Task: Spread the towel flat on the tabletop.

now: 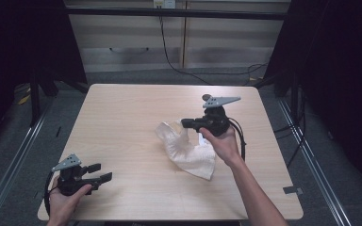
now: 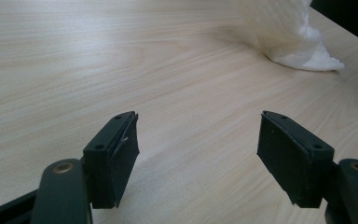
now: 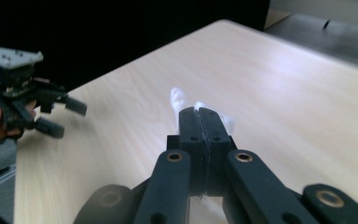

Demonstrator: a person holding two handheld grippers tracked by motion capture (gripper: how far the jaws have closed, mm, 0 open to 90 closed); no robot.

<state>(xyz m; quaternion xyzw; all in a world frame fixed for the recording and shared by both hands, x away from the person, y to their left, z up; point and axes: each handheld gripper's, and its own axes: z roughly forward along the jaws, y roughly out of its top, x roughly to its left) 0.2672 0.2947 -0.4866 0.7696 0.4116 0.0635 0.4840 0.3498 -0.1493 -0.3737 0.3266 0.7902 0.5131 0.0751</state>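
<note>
A crumpled white cloth [image 1: 188, 149] is seen lying near the middle of the pale wood-grain tabletop [image 1: 122, 113], a little toward the right side. The right tongs [image 1: 185, 123] are held by the right hand [image 1: 224, 143] at the cloth's upper edge, and in the right gripper view the black jaws are pressed together with a thin fold of white cloth [image 3: 182, 100] pinched between them; most of the cloth is hidden there behind the jaws and their arms. How much fabric is caught cannot be made out.

The left tongs [image 1: 100, 172] are held by the left hand [image 1: 63, 200] over the near left corner of the tabletop, well apart from the cloth, with the jaws spread wide and nothing between them. In the left gripper view bare wood [image 2: 168, 70] is seen between the jaws, and the cloth [image 2: 289, 37] is cut off by the upper edge. The left tongs [image 3: 63, 116] are also caught at the far left of the right gripper view.
</note>
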